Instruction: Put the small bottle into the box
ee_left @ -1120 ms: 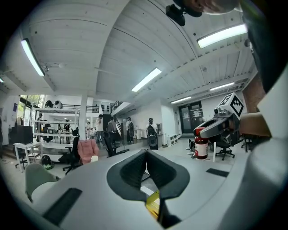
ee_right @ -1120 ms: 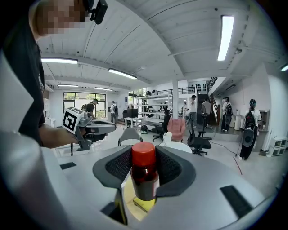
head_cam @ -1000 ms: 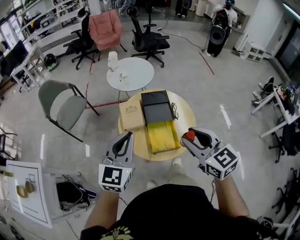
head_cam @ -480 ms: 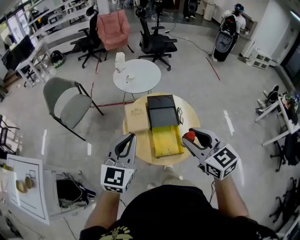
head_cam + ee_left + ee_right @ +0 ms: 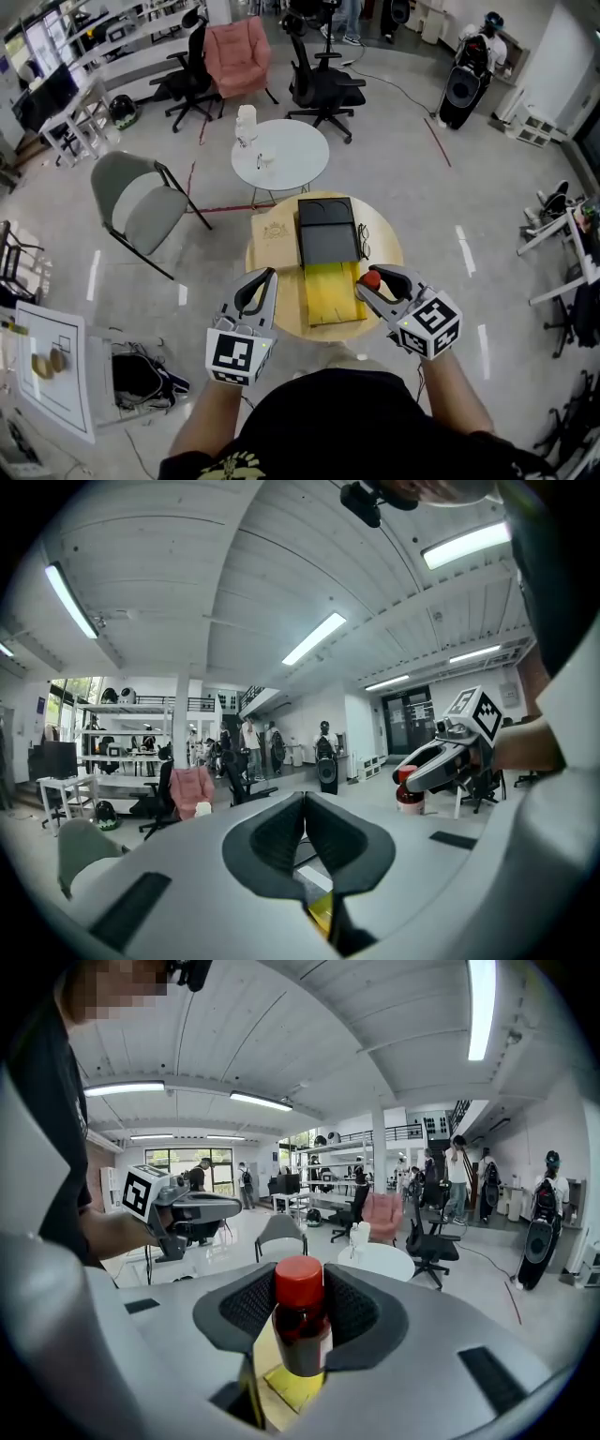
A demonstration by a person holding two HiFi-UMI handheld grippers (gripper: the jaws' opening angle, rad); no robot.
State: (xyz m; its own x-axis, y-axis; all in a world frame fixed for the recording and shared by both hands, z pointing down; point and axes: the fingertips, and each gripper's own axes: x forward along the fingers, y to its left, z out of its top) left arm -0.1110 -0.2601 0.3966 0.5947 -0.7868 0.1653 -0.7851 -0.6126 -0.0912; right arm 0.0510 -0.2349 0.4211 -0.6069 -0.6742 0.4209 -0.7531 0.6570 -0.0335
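My right gripper (image 5: 372,285) (image 5: 300,1312) is shut on a small dark bottle with a red cap (image 5: 371,278) (image 5: 301,1314), held upright above the near right edge of the round wooden table (image 5: 382,228). The open box (image 5: 326,253) lies mid-table, its black lid (image 5: 327,230) folded back and its yellow-lined tray (image 5: 330,293) toward me. The yellow lining (image 5: 291,1384) shows below the bottle in the right gripper view. My left gripper (image 5: 258,291) (image 5: 302,836) is shut and empty, over the table's near left edge. From it I see the right gripper with the bottle (image 5: 409,789).
A tan flat box (image 5: 273,240) lies left of the open box, and glasses (image 5: 364,239) to its right. Beyond stand a white round table (image 5: 279,154) with a white jug (image 5: 247,123), a grey chair (image 5: 141,202), a pink chair (image 5: 237,56), black office chairs (image 5: 323,80).
The right gripper with the bottle has moved a little left, closer to the box's yellow tray. The head view has shifted forward; the left gripper holds its place.
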